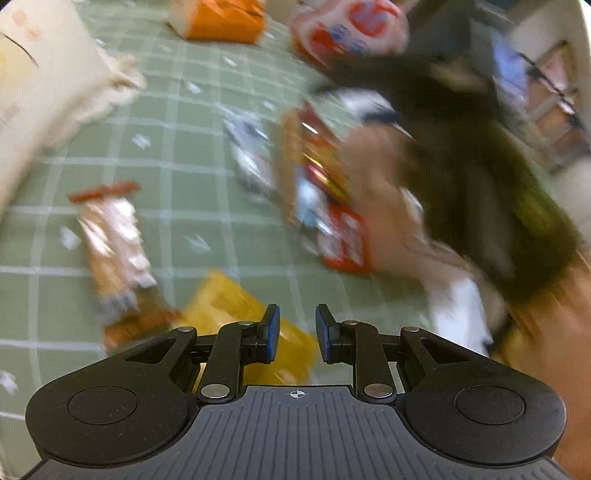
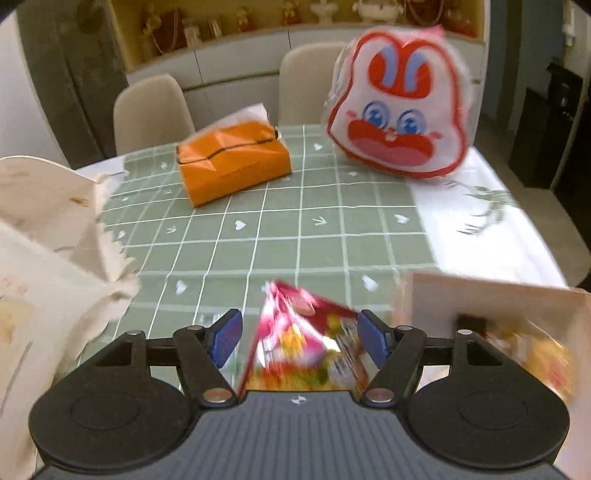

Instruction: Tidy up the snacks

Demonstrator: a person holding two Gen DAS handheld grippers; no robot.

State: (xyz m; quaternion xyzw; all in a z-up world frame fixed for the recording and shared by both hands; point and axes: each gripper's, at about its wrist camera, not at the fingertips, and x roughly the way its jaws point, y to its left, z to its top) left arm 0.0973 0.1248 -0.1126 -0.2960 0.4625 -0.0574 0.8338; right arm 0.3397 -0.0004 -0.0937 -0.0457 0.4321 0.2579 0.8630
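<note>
- Red snack packet [image 2: 303,343] sits between the right gripper [image 2: 297,338]'s blue pads [image 2: 225,338], low over the green checked tablecloth [image 2: 295,229]; jaws spread wide, and the blur hides whether either pad touches it, so I can't call a grip.
- Just right of it, a pale open box [image 2: 491,299] with more blurred packets inside.
- Left gripper [image 1: 297,334] points down at the cloth, jaws parted by a narrow gap, nothing between them; a yellow packet [image 1: 236,306] lies just beyond and under the tips.
- Left view only: a brown-and-white wrapped bar [image 1: 114,254] on the cloth to the left, a silver wrapper [image 1: 251,155] mid-table, and the person's right hand [image 1: 380,192] with a dark sleeve, blurred, next to red-and-orange packets [image 1: 325,192].
- Right view only: two beige chairs [image 2: 151,110] and a shelf of figurines [image 2: 258,18] behind the table.
- Both views: orange pouch [image 2: 232,166], rabbit-face bag [image 2: 402,107], cream cloth bag [image 2: 48,236] at left.
</note>
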